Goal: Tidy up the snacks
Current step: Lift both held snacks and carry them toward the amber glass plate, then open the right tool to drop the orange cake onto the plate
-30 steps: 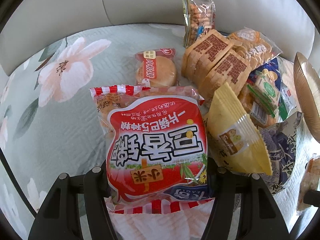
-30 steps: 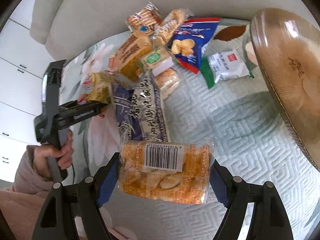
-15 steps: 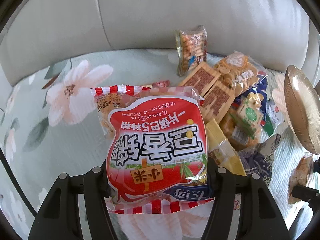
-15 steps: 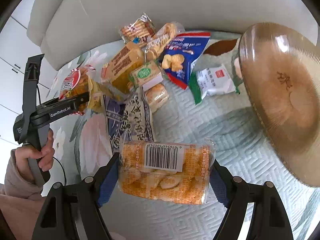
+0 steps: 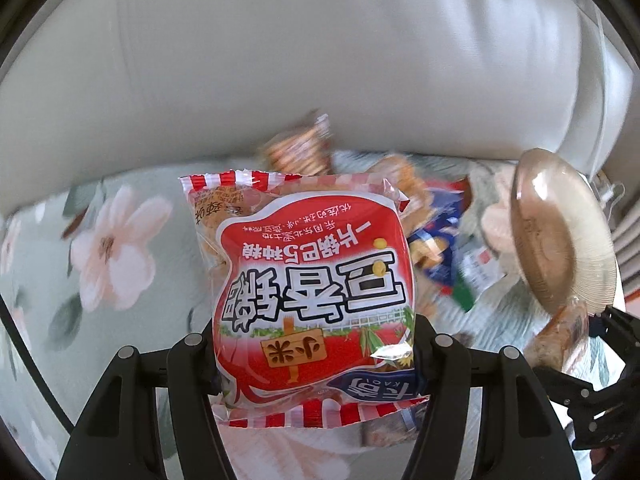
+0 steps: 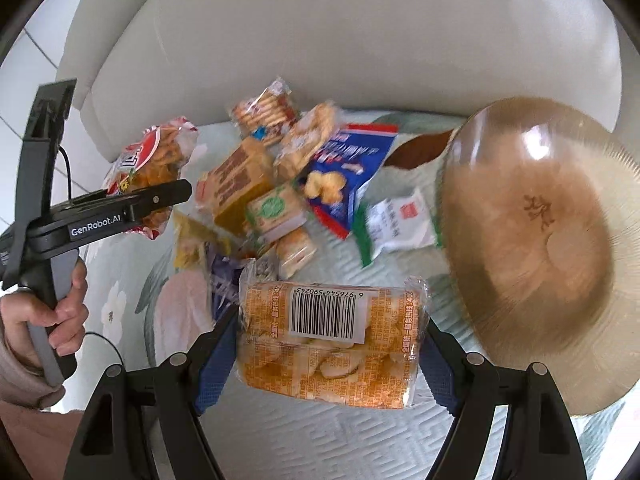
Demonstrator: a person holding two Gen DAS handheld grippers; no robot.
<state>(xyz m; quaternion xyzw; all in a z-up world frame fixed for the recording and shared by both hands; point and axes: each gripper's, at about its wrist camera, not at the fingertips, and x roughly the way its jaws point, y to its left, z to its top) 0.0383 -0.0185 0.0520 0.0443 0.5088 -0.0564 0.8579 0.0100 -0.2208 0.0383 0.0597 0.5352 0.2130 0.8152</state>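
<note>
Above the sofa, left gripper (image 5: 316, 344) clamps the red rice-cracker bag (image 5: 312, 280), right gripper (image 6: 328, 344) the orange biscuit pack (image 6: 330, 340) — both mid-carry; next, probably, the wooden bowl (image 6: 532, 264).

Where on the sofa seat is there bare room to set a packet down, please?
Bare quilted cover lies under the orange cracker packet, between the snack pile and the wooden bowl. The flowered stretch left of the red snack bag is also free. Around the pile it is crowded.
</note>
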